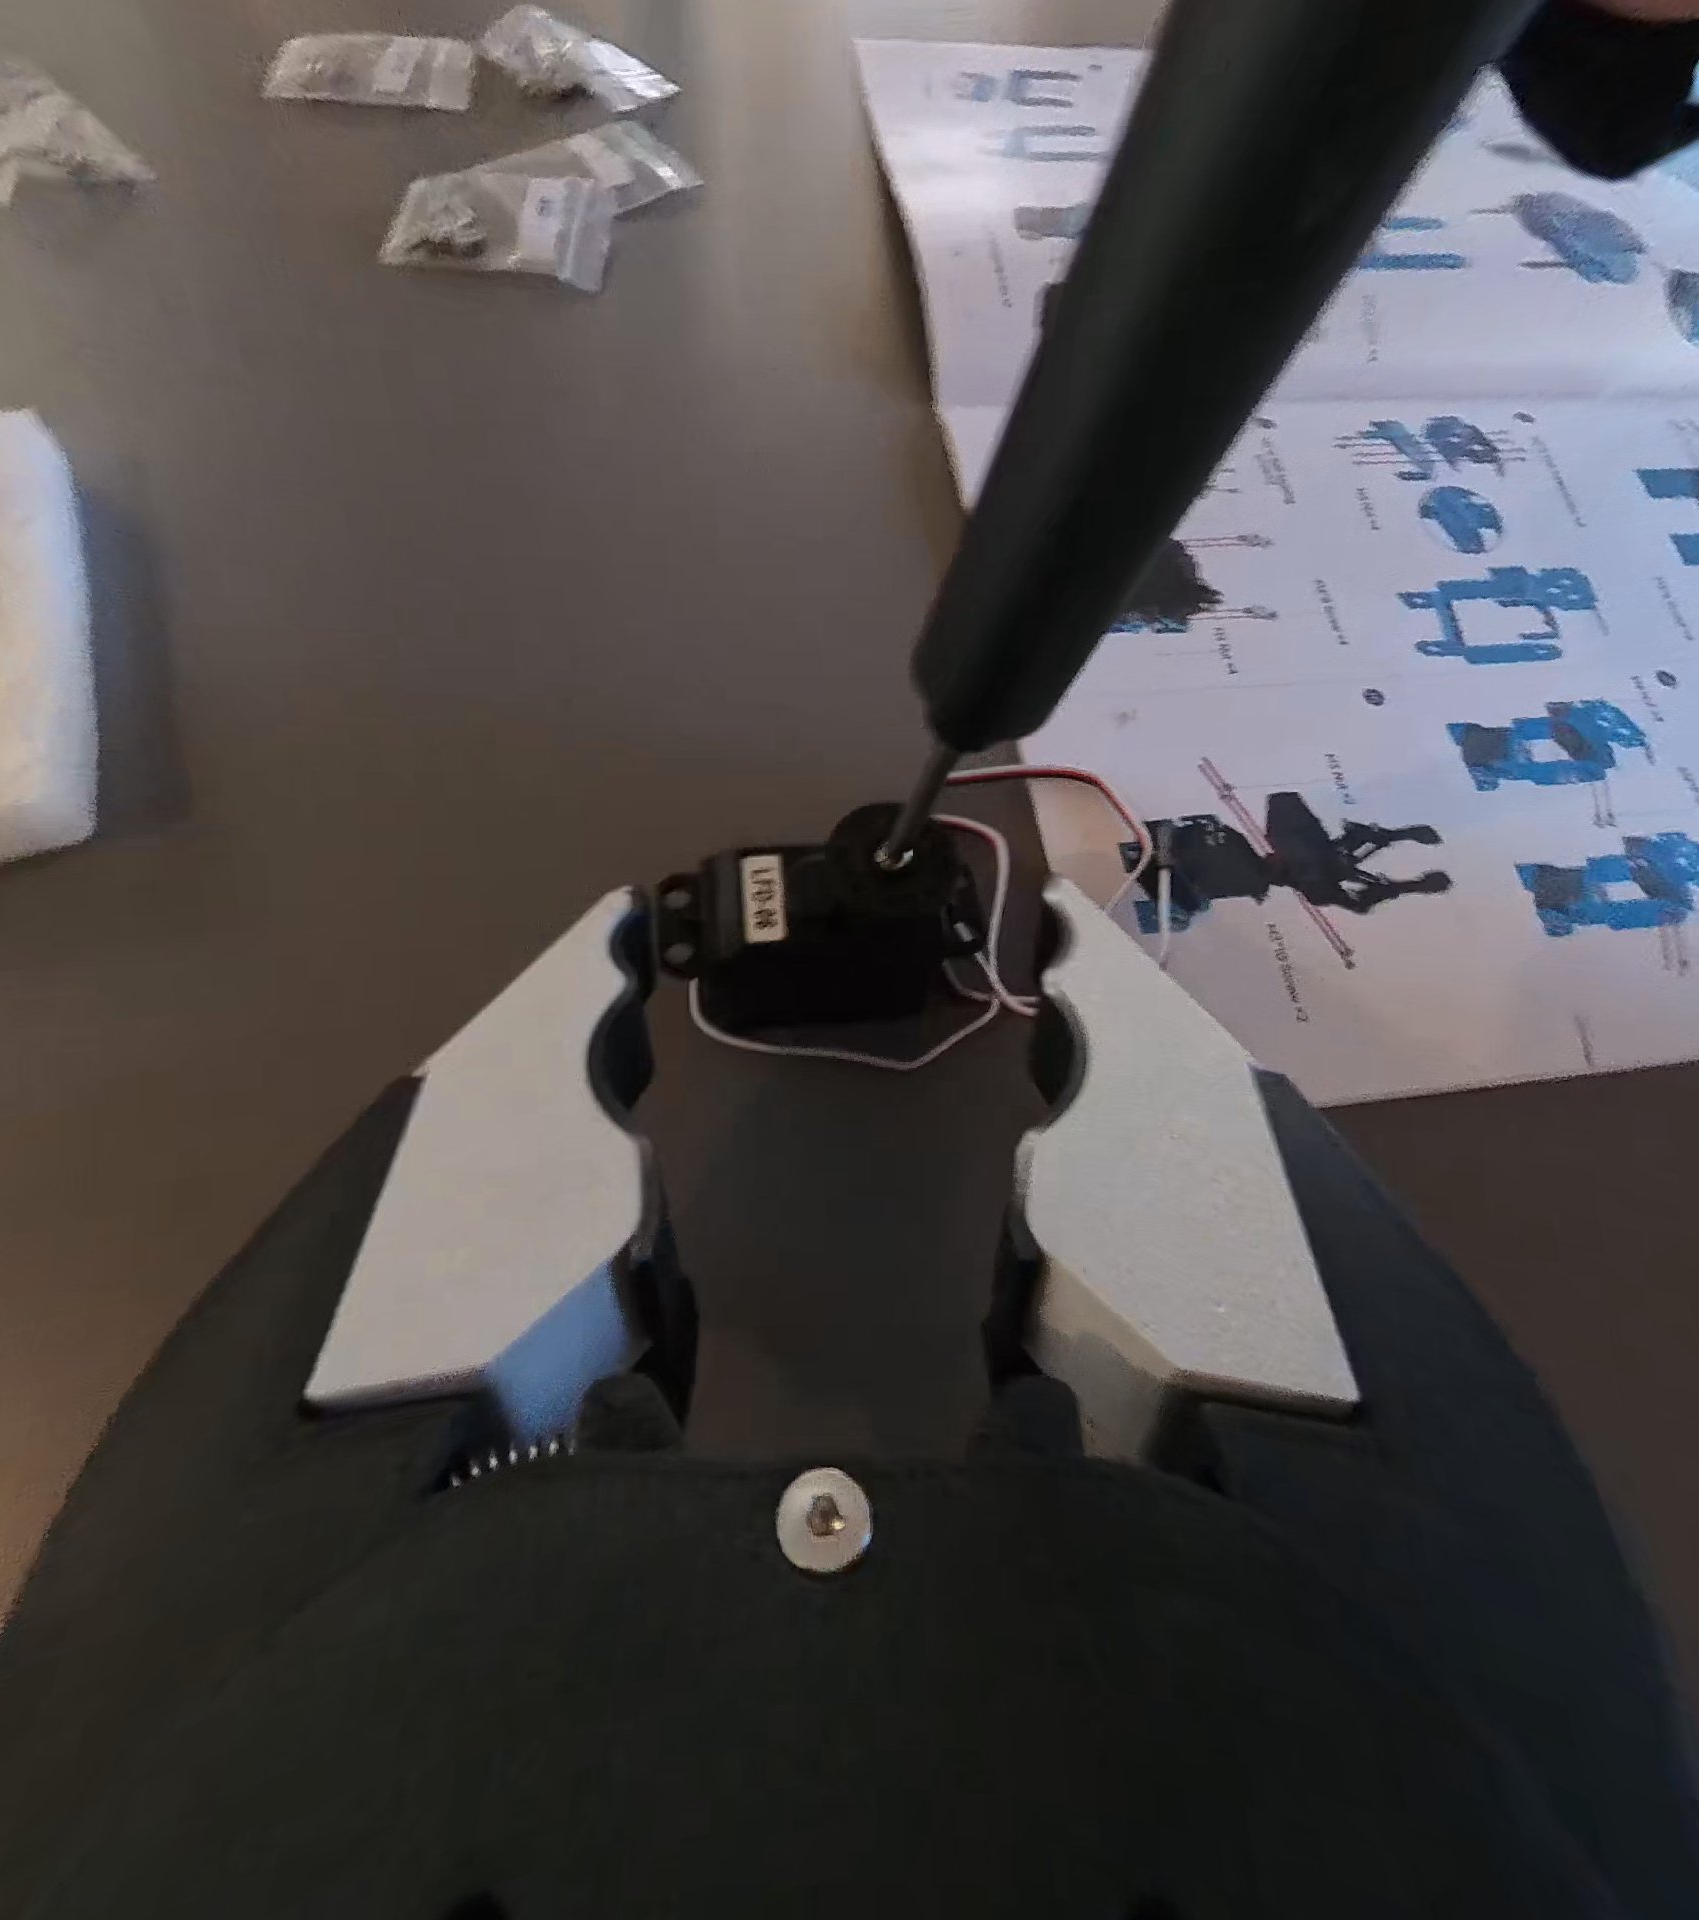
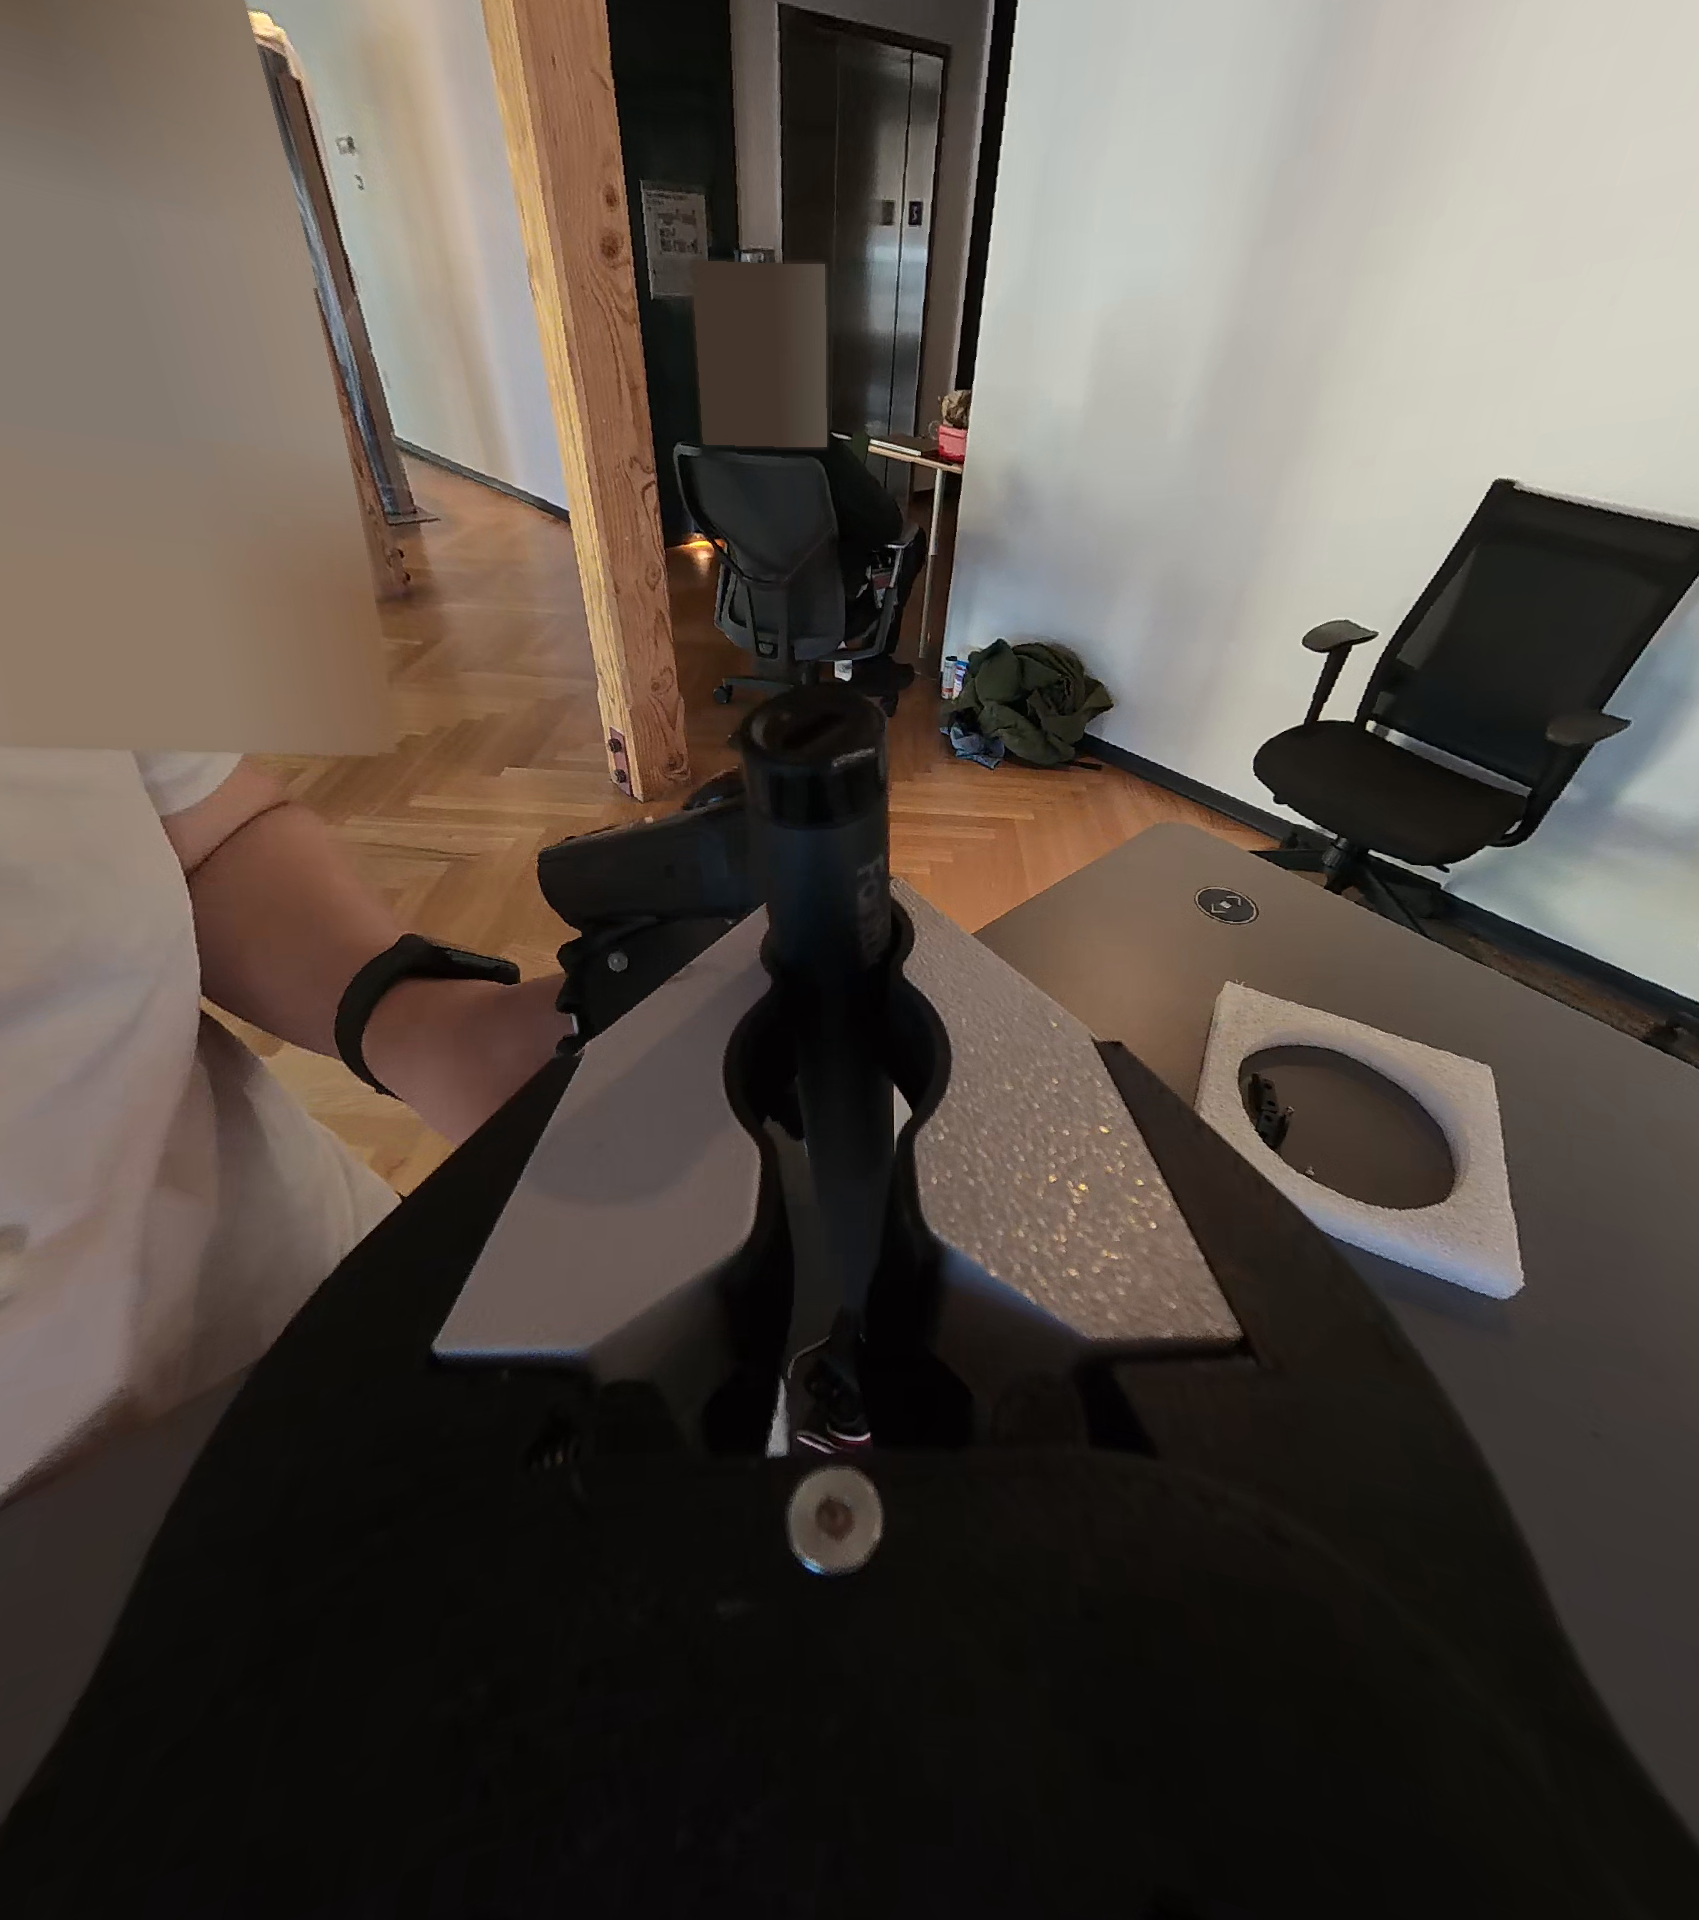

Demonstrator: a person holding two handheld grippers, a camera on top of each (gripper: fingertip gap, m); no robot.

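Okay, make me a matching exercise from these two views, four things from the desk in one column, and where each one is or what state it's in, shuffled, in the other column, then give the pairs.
Things:
1. screwdriver
2. servo
3. foam block
4. instruction sheet

Descriptions:
A. lies flat on the desk, printed with blue diagrams
B. clamped in the right gripper, tip on a screw
C. white, with a round hole cut through it
D. black, sits just ahead of the open left gripper, thin wires trailing from it

Pairs: 1-B, 2-D, 3-C, 4-A
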